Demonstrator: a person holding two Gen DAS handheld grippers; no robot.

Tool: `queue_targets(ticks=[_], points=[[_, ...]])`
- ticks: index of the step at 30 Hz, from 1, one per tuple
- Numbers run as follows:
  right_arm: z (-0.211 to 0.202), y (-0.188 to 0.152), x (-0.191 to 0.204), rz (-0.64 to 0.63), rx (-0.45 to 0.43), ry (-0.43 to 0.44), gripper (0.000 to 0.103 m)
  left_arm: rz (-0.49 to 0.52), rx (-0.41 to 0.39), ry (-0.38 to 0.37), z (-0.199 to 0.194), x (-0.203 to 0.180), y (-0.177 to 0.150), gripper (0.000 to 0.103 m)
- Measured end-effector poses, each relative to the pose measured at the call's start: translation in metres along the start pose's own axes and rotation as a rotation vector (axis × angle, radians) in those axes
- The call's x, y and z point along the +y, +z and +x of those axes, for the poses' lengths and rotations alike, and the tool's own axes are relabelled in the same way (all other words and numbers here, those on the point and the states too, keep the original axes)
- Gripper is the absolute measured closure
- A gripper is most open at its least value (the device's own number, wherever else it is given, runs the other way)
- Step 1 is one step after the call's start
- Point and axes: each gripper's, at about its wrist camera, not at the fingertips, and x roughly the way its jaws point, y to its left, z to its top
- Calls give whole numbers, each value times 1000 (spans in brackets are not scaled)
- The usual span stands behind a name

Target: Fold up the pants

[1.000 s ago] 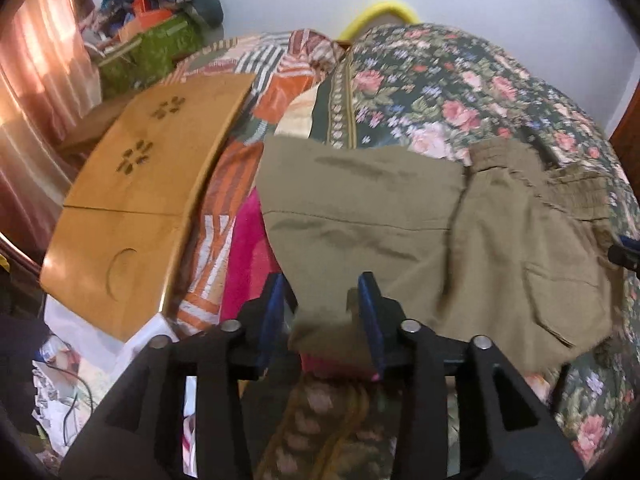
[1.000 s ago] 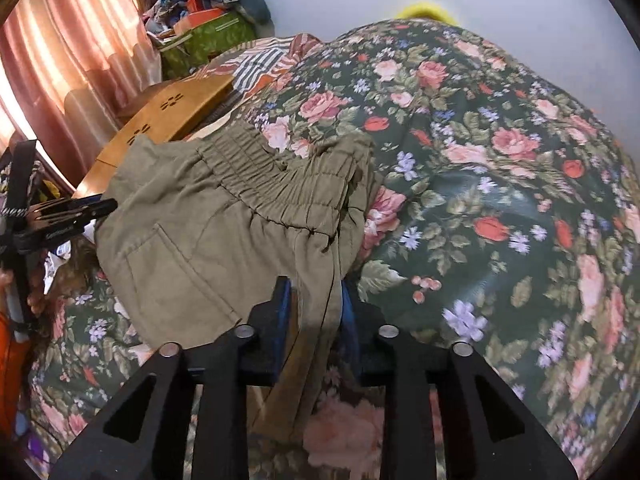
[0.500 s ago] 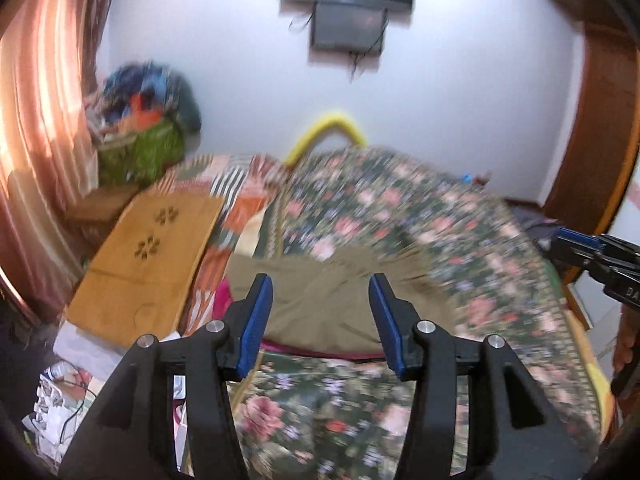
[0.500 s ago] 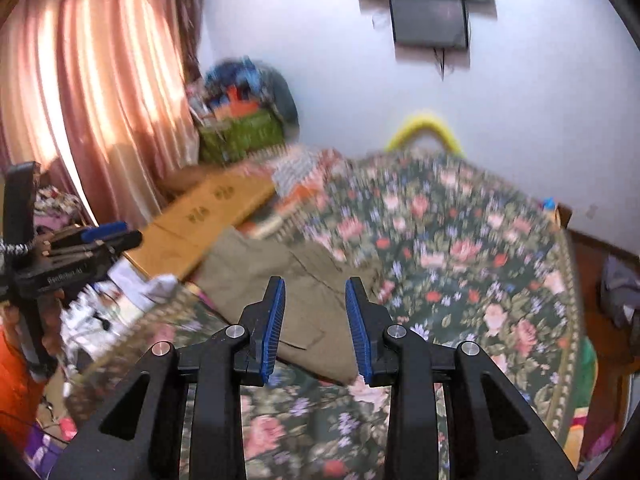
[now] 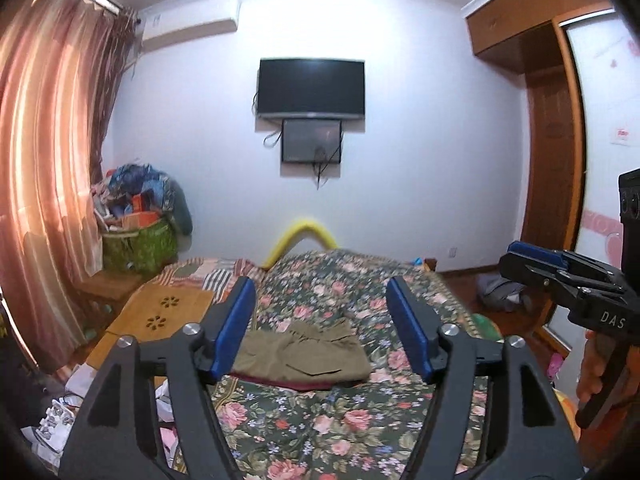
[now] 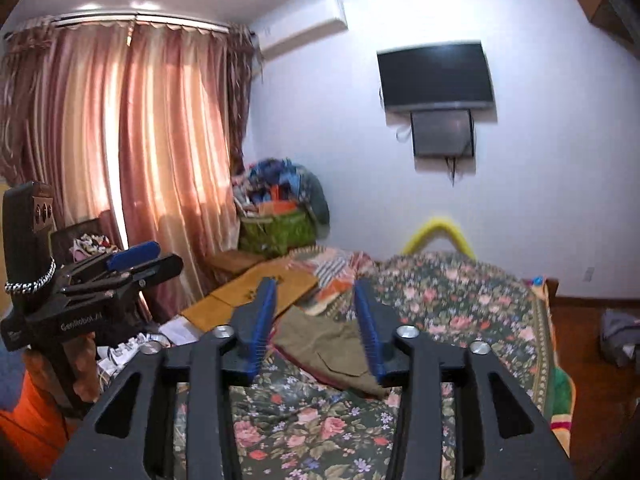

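In the left wrist view the black left gripper (image 5: 322,322) with blue pads stands spread and empty above the folded olive-green cloth pants (image 5: 300,354) on the floral bedspread (image 5: 320,432), while the right wrist view shows the right gripper (image 6: 316,322) likewise released, pants (image 6: 324,344) at twelve o'clock.

Pants (image 5: 304,354) on bed (image 5: 360,412), board (image 5: 160,312) left.

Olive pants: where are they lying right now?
In both wrist views the olive pants lie folded on the floral bedspread, near its left edge beside the wooden board, on a dark red cloth.
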Motion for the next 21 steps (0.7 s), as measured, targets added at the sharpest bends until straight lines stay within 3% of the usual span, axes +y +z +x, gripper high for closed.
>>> queue_targets(ticks=[4, 9, 15, 21], points=[[-22, -1, 14, -27, -66, -27, 47, 18, -42, 1, -27, -13, -3, 23], [-35, -4, 23, -12, -118, -56, 24, 19, -87, 15, -51, -20, -8, 3], [-37, -11, 31, -24, -138, -104, 1, 28, -103, 30, -60, -26, -15, 0], [-46, -17, 27, 18, -144, -99, 0, 22, -88, 22, -58, -27, -20, 0]])
